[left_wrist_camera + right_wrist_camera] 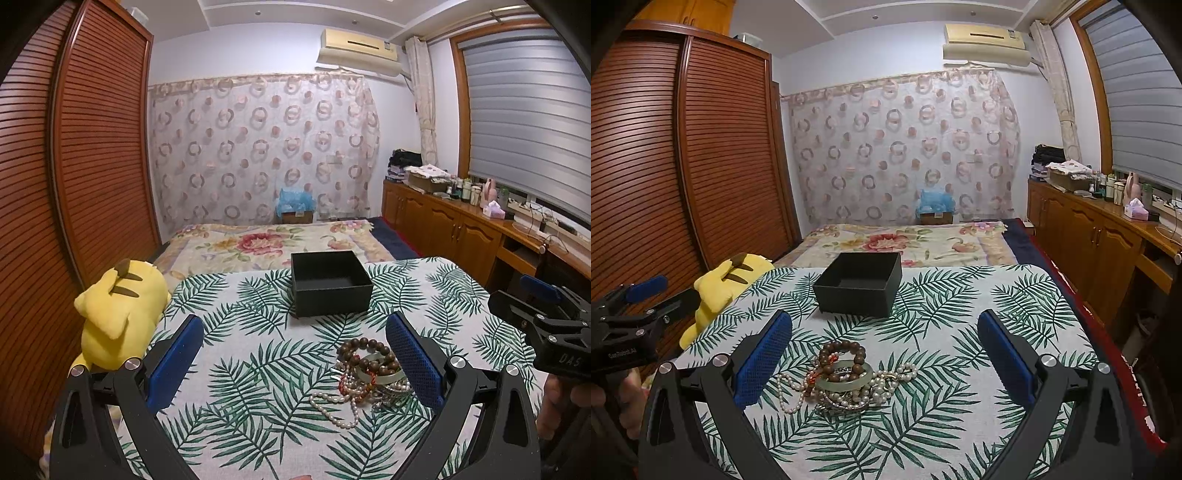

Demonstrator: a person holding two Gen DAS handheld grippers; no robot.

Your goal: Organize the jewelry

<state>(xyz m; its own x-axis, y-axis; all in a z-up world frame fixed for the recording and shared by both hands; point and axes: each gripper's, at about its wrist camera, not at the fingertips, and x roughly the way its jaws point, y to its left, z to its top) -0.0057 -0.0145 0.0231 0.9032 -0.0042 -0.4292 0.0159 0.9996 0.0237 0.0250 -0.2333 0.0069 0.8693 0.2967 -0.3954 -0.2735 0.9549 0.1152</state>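
Jewelry heap (846, 380) near open-topped black box (858, 284); both grippers' jaws apart — empty

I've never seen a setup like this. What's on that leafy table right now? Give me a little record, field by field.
Surface: table under a white cloth printed with green palm leaves
Container: open black square box, looks empty, at the far side
Jewelry: tangled pile on the cloth, apart from the box: brown wooden bead bracelet, pale green jade bangle, white pearl strand
Left gripper: open, holding nothing
Right gripper: open, holding nothing
Beside the table: yellow plush toy
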